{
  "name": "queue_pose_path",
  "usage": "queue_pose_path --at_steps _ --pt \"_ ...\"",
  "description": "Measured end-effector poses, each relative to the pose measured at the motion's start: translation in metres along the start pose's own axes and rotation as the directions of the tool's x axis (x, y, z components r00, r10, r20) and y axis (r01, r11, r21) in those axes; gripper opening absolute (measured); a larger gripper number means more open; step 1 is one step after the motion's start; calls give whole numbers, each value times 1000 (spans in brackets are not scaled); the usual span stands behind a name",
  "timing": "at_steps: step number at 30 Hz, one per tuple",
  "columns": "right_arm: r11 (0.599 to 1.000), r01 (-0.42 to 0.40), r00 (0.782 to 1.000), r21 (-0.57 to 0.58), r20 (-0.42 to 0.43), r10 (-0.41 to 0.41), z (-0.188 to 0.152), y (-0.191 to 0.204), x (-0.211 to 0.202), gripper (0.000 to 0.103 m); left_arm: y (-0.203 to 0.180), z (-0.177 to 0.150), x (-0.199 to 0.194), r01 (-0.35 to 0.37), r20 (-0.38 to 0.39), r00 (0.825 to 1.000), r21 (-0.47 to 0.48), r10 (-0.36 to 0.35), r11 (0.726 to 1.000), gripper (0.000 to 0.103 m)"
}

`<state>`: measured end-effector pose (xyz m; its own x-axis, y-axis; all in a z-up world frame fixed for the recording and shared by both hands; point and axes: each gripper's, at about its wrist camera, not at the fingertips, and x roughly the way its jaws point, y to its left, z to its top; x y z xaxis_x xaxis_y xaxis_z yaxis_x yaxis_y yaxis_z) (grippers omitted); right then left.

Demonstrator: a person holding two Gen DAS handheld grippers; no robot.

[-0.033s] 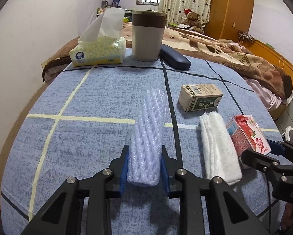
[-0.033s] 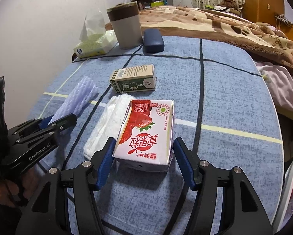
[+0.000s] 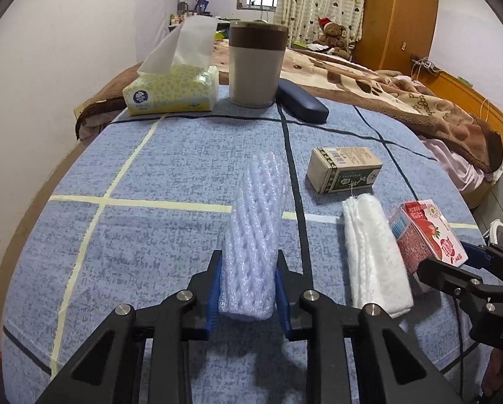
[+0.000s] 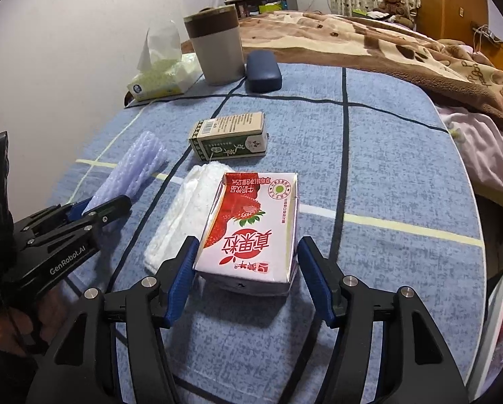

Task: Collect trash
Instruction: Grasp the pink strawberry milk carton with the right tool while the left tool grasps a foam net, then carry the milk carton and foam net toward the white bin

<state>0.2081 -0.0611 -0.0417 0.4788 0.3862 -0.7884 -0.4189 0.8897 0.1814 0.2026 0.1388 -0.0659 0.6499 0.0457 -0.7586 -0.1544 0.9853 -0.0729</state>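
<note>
**Two grippers down on the table, one piece of trash between each pair of jaws**

My left gripper [image 3: 248, 289] has its blue pads pressed on the near end of the foam net [image 3: 255, 235]; the jaws have just been closing, and the net now sits squeezed between them, lying lengthwise away from me near the middle of the table's near edge. My right gripper [image 4: 246, 281] stands wide, straddling the milk carton [image 4: 251, 229]; its left pad looks to be at the carton's side, its right pad stands clear of it, so I do not count it as gripped. The carton lies flat toward the near right corner.

Counting what I see on the blue table [image 4: 403, 155]:
- one foam net, lilac
- one milk carton, red and white with a strawberry
- one folded white cloth [image 3: 376, 252], between the net and the carton, touching the carton
- one green and tan box [image 4: 231, 136], just beyond the cloth, near the centre
- one bin [image 3: 256, 64], grey with a brown band, upright at the far edge
- one tissue pack [image 3: 172, 91], left of the bin at the far left corner
- one dark blue case [image 3: 303, 102], just right of the bin

Behind the table lies a bed with a brown blanket [image 3: 403, 94], and one teddy bear [image 3: 332, 35] sits at its far end.
</note>
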Motion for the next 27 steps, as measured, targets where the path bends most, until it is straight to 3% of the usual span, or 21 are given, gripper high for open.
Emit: queue_pose_path --at_steps 11,27 --pt "1000 -12 998 14 61 11 -11 -14 -32 61 -20 -8 -39 32 54 998 -8 -31 999 26" --pt "996 4 986 84 163 -18 -42 -52 -93 61 -87 -33 -95 140 82 986 51 -144 989 26"
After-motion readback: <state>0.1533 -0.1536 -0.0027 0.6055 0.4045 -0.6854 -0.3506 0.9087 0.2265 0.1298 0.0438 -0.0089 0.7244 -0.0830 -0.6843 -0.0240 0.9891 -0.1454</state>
